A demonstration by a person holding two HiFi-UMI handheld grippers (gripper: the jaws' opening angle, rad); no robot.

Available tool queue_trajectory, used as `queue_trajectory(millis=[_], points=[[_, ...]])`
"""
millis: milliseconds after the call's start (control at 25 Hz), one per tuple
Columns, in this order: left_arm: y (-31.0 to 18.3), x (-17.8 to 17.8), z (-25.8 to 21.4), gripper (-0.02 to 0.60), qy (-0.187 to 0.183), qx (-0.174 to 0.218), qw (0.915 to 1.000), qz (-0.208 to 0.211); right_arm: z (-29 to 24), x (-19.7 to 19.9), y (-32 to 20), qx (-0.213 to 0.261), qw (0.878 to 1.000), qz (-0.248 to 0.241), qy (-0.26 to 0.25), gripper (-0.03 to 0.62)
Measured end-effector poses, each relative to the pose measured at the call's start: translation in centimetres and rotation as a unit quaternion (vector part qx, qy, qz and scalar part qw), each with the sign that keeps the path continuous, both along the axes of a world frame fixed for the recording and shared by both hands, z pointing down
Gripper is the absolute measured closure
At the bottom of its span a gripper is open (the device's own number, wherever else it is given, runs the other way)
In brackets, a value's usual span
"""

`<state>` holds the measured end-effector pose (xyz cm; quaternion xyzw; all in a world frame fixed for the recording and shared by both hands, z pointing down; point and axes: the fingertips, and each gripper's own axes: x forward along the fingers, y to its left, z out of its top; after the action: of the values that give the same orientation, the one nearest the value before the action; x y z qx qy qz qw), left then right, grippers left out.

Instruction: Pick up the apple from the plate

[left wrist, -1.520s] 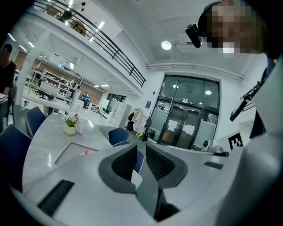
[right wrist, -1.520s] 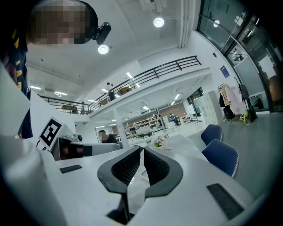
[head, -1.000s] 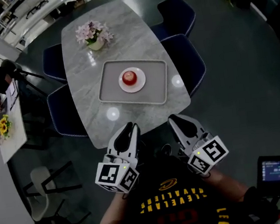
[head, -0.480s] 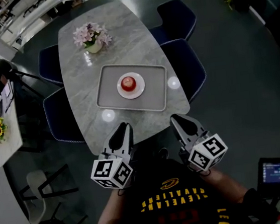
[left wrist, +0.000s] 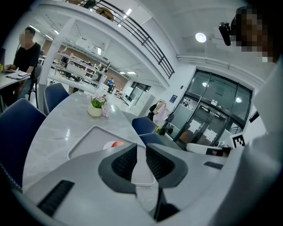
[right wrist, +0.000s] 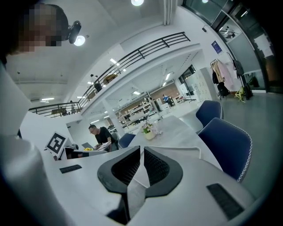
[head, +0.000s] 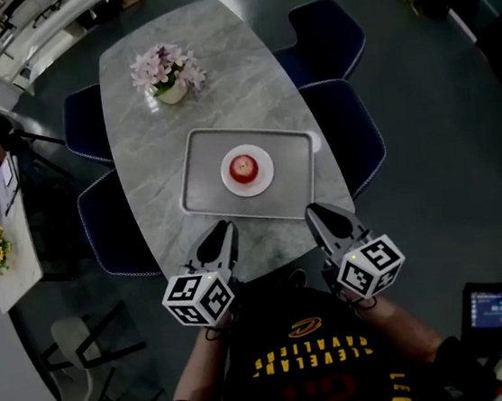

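Note:
A red apple (head: 243, 167) sits on a small white plate (head: 231, 182) in the middle of a grey tray (head: 202, 169) on the marble table (head: 138, 127). Both grippers hover at the table's near edge, short of the tray and apart from it. My left gripper (head: 222, 229) points at the tray's near left corner, its jaws a narrow gap apart with nothing between them. My right gripper (head: 316, 211) points at the near right corner, also slightly open and empty. In the left gripper view the apple (left wrist: 117, 144) peeks over the left gripper (left wrist: 140, 149). The right gripper (right wrist: 142, 152) hides the apple in its own view.
A pot of pink flowers (head: 168, 71) stands at the table's far end. Blue chairs (head: 352, 133) line the right side and more chairs (head: 107, 224) the left. A person (right wrist: 101, 134) sits at a neighbouring table on the left. A small screen (head: 500, 305) is at lower right.
Both grippers have come forward and lower to the table's near edge, so the tray with the apple now lies just ahead of their tips. The jaws' gap looks unchanged.

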<state>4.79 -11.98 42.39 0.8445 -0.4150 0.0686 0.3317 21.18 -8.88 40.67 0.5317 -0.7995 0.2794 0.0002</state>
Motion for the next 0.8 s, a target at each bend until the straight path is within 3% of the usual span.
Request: queue_trajectory(millis=[200,320,480,800], points=[[-5.7,-0.7,4.2,0.517,0.002,-0.047,0.9988,0.011,4.5,-0.3,-5.6,-0.042,0.999,-0.006,0.008,0.562],[-8.1,-1.7,6.3,0.517,-0.016,-0.062,0.9979,0.011,6.8,-0.3,-7.7,-0.063,0.998,0.003,0.024,0.562],[-9.3,-2.4,8.1,0.517,-0.037,-0.084,0.9954,0.027,8.9,-0.5,-8.5,-0.093,0.994,0.010,0.051,0.536],[-11.3,-1.5,14.1,0.517,-0.044,-0.167,0.9833,0.058,14.6,-0.6,-10.5,-0.160,0.983,0.016,0.085,0.536]])
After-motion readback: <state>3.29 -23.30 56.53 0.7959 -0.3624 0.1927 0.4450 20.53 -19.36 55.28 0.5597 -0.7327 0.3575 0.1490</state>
